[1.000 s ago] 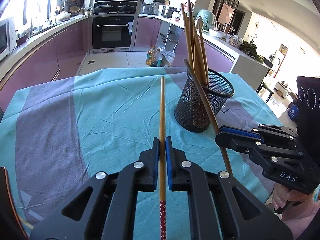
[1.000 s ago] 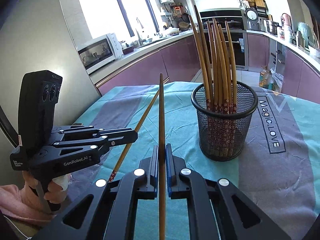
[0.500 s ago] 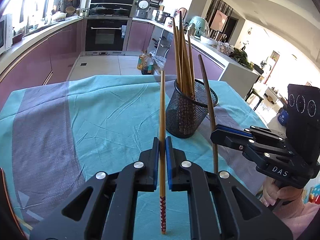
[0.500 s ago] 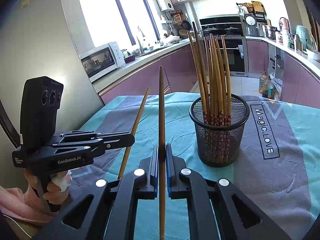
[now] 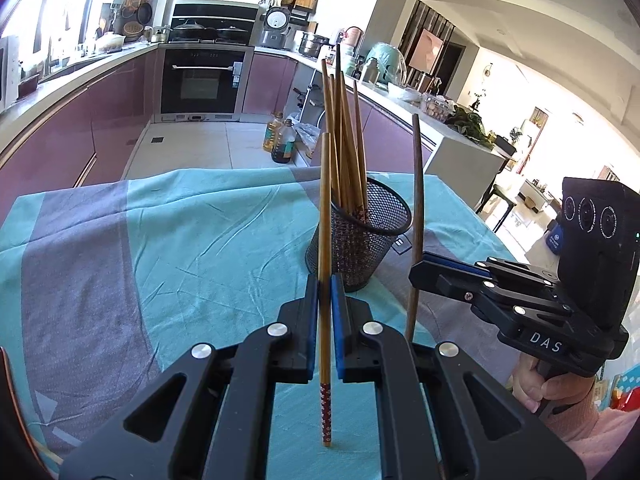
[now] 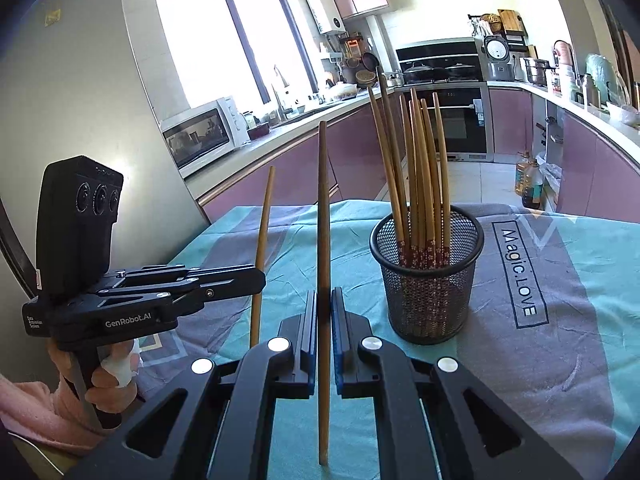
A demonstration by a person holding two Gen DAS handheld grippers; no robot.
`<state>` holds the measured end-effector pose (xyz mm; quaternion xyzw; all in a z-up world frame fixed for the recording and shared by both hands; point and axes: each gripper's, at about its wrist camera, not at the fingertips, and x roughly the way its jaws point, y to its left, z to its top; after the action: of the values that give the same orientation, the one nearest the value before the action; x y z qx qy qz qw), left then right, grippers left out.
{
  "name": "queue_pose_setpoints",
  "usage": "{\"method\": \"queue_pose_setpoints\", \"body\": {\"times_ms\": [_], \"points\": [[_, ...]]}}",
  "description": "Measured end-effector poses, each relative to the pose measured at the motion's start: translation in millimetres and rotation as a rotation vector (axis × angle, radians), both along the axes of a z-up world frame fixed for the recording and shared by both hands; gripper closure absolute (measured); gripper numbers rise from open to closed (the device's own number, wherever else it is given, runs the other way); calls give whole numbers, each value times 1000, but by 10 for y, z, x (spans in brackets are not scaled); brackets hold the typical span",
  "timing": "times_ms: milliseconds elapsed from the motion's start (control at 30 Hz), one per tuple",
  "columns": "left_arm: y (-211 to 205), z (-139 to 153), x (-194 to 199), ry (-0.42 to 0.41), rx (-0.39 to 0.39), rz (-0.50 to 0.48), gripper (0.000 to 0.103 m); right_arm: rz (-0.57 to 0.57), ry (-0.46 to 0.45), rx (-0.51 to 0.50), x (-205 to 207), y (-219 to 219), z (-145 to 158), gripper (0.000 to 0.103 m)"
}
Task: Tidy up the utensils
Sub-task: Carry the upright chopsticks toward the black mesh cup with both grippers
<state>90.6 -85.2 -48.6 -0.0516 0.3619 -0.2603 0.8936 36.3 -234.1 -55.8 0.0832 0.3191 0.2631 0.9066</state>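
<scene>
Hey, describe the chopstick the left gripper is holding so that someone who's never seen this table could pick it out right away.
Start at the teal and grey tablecloth and find the black mesh holder full of chopsticks. Just in front of it, the left gripper is shut on one lighter chopstick, standing almost upright. Its lower end shows a red patterned band; the right gripper's chopstick looks darker.

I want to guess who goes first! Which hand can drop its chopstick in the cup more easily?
Probably the right. In the right view, the right gripper holds the right chopstick nearer the cup. The left gripper and left chopstick sit farther away. Both jaws are shut on their sticks.
</scene>
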Motion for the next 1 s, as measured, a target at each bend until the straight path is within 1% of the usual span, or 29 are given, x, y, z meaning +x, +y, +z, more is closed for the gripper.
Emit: {"method": "queue_pose_setpoints", "body": {"times_ms": [700,1000], "points": [[-6,86,-16,-22,-6,-8,96,-18,-42,1,-20,-88,142,97],[50,160,-10,-32,-24,-4,96,-25,-55,0,2,-107,192,97]]}}
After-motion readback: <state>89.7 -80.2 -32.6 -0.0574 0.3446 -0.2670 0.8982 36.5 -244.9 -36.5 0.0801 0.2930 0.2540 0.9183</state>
